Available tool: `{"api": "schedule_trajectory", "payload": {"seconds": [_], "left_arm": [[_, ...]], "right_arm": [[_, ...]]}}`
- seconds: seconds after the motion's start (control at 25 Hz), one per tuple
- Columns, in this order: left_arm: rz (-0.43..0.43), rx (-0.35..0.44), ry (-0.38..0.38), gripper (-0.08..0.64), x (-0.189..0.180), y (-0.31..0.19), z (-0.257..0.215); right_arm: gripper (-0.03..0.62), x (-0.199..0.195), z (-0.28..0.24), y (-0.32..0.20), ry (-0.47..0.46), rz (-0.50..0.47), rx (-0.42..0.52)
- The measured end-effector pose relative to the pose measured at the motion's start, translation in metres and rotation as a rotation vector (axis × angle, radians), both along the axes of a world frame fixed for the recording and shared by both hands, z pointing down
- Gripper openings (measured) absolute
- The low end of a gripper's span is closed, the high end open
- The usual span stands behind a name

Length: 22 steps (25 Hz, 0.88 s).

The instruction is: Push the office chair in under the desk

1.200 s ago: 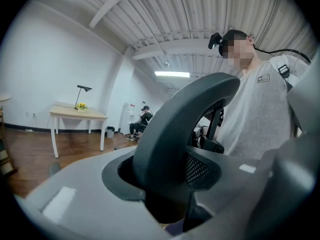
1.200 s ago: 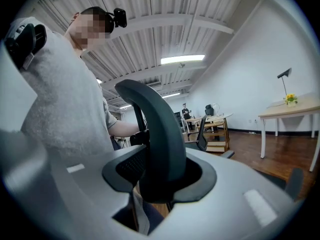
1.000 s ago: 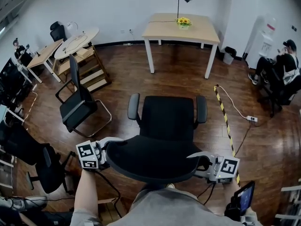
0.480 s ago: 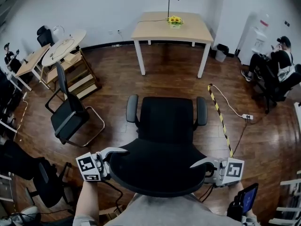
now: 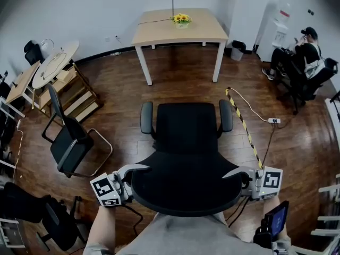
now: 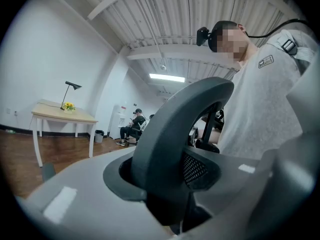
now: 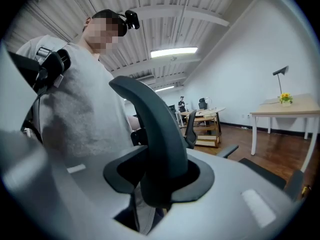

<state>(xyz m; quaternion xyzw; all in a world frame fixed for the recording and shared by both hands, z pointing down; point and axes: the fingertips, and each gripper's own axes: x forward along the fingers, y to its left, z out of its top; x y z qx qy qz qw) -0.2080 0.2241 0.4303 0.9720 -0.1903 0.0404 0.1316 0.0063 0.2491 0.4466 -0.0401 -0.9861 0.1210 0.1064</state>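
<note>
- Black office chair (image 5: 186,134) with grey armrests (image 5: 147,117), well short of light wooden desk (image 5: 159,30), facing it.
- Clamped on backrest rim (image 6: 170,129), jaws partway apart: left gripper (image 5: 132,173), right gripper (image 5: 238,174).
- Yellow-black floor strip (image 5: 245,127) and black side chair (image 5: 69,145) flanking floor before desk.

Desk (image 5: 180,28) ahead of office chair (image 5: 186,126), well apart. Backrest rim (image 5: 183,210) sits between jaws of left gripper (image 5: 135,176) and right gripper (image 5: 236,177). Side chair (image 5: 69,145) left, cable strip (image 5: 241,122) right.
</note>
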Motion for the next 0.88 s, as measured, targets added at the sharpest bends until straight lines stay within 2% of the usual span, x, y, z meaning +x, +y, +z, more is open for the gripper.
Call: {"api": "schedule_trajectory", "payload": {"seconds": [0.44, 0.56, 0.88], "left_arm": [[-0.007, 0.001, 0.011, 0.173, 0.027, -0.070, 0.003], [-0.019, -0.013, 0.011, 0.172, 0.030, -0.090, 0.006], [-0.043, -0.014, 0.025, 0.170, 0.046, -0.142, 0.007]], "right_arm": [[0.145, 0.027, 0.005, -0.076, -0.004, -0.003, 0.008], [0.144, 0.030, 0.006, -0.099, -0.007, -0.032, 0.001], [0.141, 0.047, 0.005, -0.158, -0.063, -0.059, 0.012]]}}
